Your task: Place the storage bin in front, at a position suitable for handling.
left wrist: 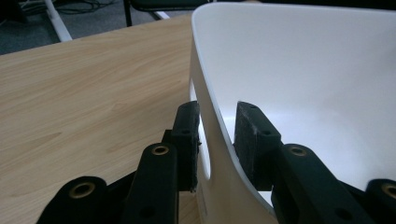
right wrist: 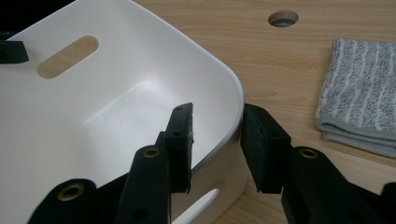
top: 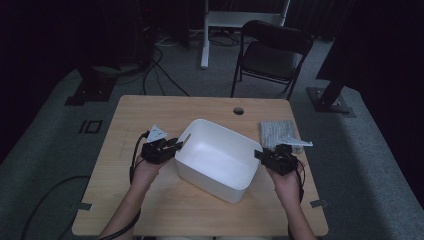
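A white bin [top: 216,159] is set near the middle of the table [top: 125,125], turned at a slant, with a folded grey towel [top: 276,132] just beside its far right corner.

Risk is judged mainly at the two rim holds. The bin wall is thin, smooth and curved, so a pad could slide off the lip if the bin were raised by one side before the other, or if the hands were pulled apart. A tilted lift could swing the bin into the towel or scrape it along the table. Because each hold sits above a handle slot, the wall there may flex under pressure.

The left gripper [left wrist: 217,140] is set astride the left rim: one jaw is outside, against the wall by the slot, and the other is inside, with a narrow gap seen between its pad and the wall. The right gripper [right wrist: 217,144] straddles the right rim the same way, its inner pad clearly off the wall and the outer one close to it. Both are part open; neither is yet clamped.
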